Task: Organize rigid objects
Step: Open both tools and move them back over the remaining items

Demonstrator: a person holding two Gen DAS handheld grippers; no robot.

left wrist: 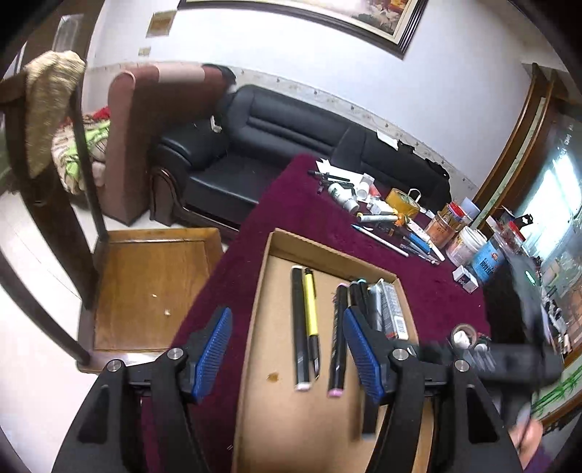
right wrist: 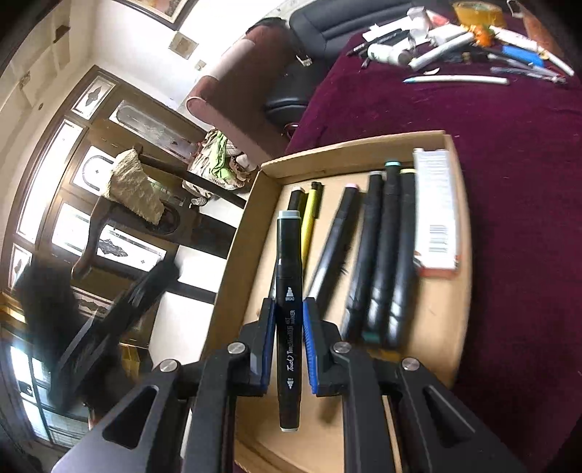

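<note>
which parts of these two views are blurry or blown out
Left wrist view: the right gripper at the right edge is motion-smeared, while the cardboard box stays sharp. Right wrist view: the held black marker is crisp, the white carton is smeared, and the windows at left are overexposed.

A black leather sofa (left wrist: 276, 142) sits against the wall, a brown armchair (left wrist: 145, 138) just beside it, and a framed painting (left wrist: 327, 18) hangs above.

Your left gripper (left wrist: 287, 351) and right gripper (right wrist: 289, 345) share black triangular-cutout arms, silver pivot screws beside each claw, and ribbed blue pads (left wrist: 214, 349); the rightmost blur is perhaps skin.
</note>
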